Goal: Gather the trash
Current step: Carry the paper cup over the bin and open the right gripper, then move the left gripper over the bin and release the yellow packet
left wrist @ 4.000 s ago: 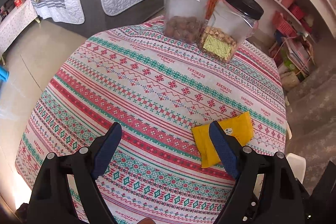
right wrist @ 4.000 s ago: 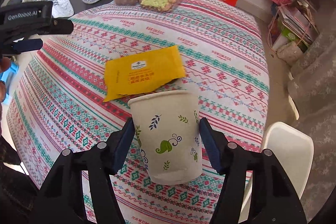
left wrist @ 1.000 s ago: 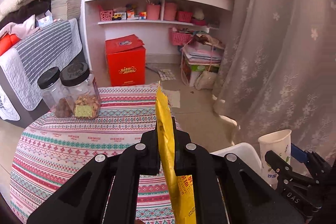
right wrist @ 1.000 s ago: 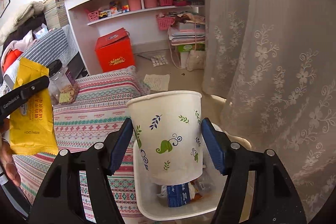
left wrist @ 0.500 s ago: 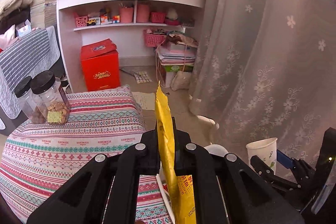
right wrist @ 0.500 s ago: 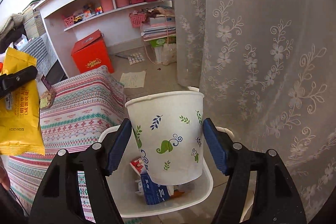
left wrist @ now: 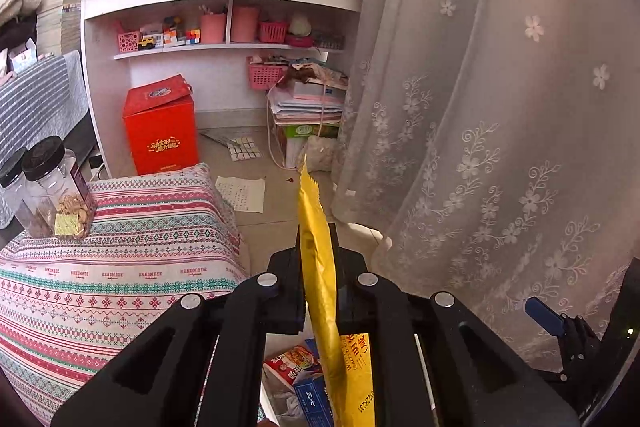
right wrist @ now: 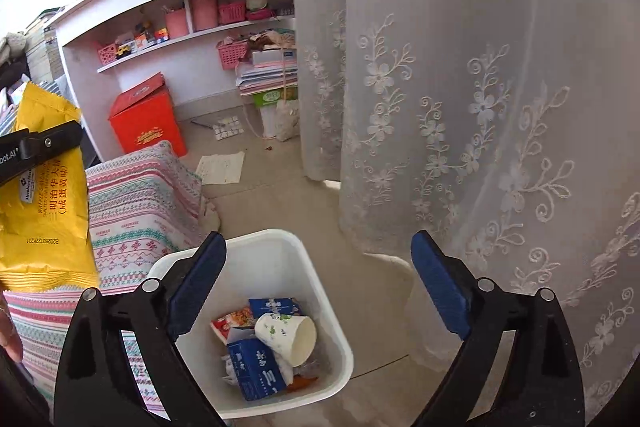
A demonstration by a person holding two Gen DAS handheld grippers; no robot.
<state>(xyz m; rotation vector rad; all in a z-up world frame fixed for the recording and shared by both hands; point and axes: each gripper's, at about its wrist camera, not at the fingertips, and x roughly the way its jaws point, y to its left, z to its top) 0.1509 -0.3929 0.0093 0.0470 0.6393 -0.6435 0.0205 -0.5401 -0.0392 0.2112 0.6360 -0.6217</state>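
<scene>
My right gripper (right wrist: 318, 247) hangs over the white trash bin (right wrist: 256, 241), its jaws opening wide with nothing between them. The paper cup (right wrist: 286, 333) with green leaf prints lies on its side in the bin on cartons and wrappers. My left gripper (left wrist: 318, 239) holds the yellow snack packet (left wrist: 320, 287) on edge above the bin; its jaws are just starting to open, the pads still pinching the packet. From the right wrist view, the packet (right wrist: 48, 211) hangs at the far left, over the table's edge.
The table's striped patterned cloth (left wrist: 120, 267) lies left of the bin, with two black-lidded jars (left wrist: 56, 187) on it. A lace curtain (right wrist: 480, 107) hangs close on the right. Beyond are a red box (left wrist: 160, 131), a sheet of paper (left wrist: 242, 193) on the floor and a white shelf (left wrist: 224, 11).
The right jaws spread apart and the cup fell from them into the bin. Both grippers shifted away from the table toward the bin; the packet stayed gripped.
</scene>
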